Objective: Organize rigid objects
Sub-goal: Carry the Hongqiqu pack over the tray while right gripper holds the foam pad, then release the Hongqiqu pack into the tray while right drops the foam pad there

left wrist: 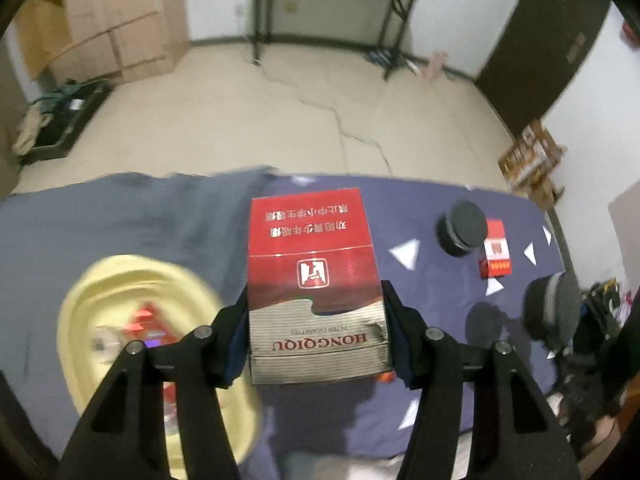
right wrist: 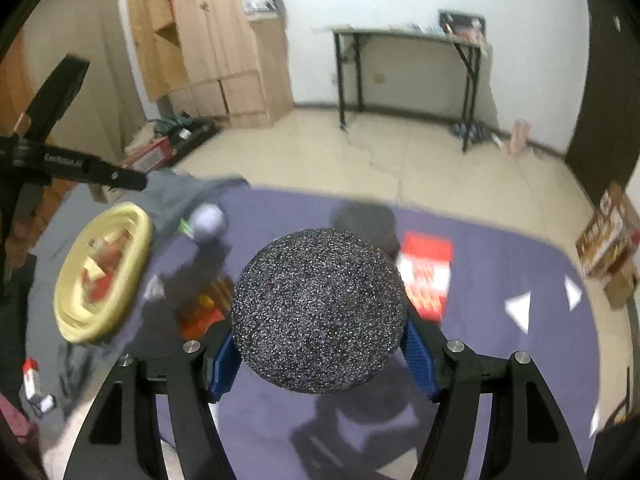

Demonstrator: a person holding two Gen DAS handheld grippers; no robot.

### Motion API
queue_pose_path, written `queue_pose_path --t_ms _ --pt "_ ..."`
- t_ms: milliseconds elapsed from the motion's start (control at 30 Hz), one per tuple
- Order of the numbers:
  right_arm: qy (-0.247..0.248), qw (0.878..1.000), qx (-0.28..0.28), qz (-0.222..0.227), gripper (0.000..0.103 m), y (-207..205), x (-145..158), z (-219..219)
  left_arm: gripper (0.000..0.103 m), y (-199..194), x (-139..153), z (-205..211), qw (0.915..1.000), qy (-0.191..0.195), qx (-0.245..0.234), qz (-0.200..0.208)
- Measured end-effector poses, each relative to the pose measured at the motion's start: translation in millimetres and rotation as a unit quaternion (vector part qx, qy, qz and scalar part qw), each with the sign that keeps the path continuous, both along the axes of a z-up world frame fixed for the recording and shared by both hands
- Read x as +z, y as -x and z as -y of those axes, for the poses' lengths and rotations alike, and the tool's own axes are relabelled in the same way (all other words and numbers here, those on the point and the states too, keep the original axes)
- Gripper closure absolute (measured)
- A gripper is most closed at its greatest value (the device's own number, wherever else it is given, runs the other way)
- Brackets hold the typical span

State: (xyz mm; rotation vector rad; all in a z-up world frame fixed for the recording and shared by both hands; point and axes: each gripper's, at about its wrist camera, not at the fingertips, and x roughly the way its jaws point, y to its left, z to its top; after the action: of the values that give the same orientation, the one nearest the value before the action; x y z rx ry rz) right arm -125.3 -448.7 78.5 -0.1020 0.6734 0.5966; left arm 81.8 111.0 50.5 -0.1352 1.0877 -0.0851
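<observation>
Surface: purple cloth with white triangles [left wrist: 440,280], cracked beige floor beyond.
Left gripper [left wrist: 316,320]: I have it clamped on the red-and-silver cardboard cigarette pack [left wrist: 316,280], raised off the cloth.
Right gripper [right wrist: 320,344]: my blue pads [right wrist: 418,354] grip a black speckled foam disc [right wrist: 320,312].
Outward: yellow plastic basin [left wrist: 92,300] at left holds red items; second red pack [left wrist: 495,254] on the cloth beside another dark disc [left wrist: 464,228].
</observation>
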Motion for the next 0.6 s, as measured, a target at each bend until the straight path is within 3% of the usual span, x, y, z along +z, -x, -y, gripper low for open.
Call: queue_pose_path --t_ms 167,300,400,600 --pt "-0.017 0.998 0.043 0.042 0.035 28 60 -50 0.044 51 39 -99 0.9982 -0.011 0.056 0.015" --pt "-0.028 0.995 0.089 0.041 0.035 49 74 -112 0.044 91 32 -156 0.9962 -0.007 0.086 0.011" --pt "-0.011 0.99 0.138 0.023 0.035 65 54 -173 0.044 112 2 -184 0.9946 -0.003 0.103 -0.012" --pt "0.085 0.97 0.226 -0.013 0.035 99 -33 -283 0.044 122 -96 -210 0.9917 0.016 0.102 -0.078"
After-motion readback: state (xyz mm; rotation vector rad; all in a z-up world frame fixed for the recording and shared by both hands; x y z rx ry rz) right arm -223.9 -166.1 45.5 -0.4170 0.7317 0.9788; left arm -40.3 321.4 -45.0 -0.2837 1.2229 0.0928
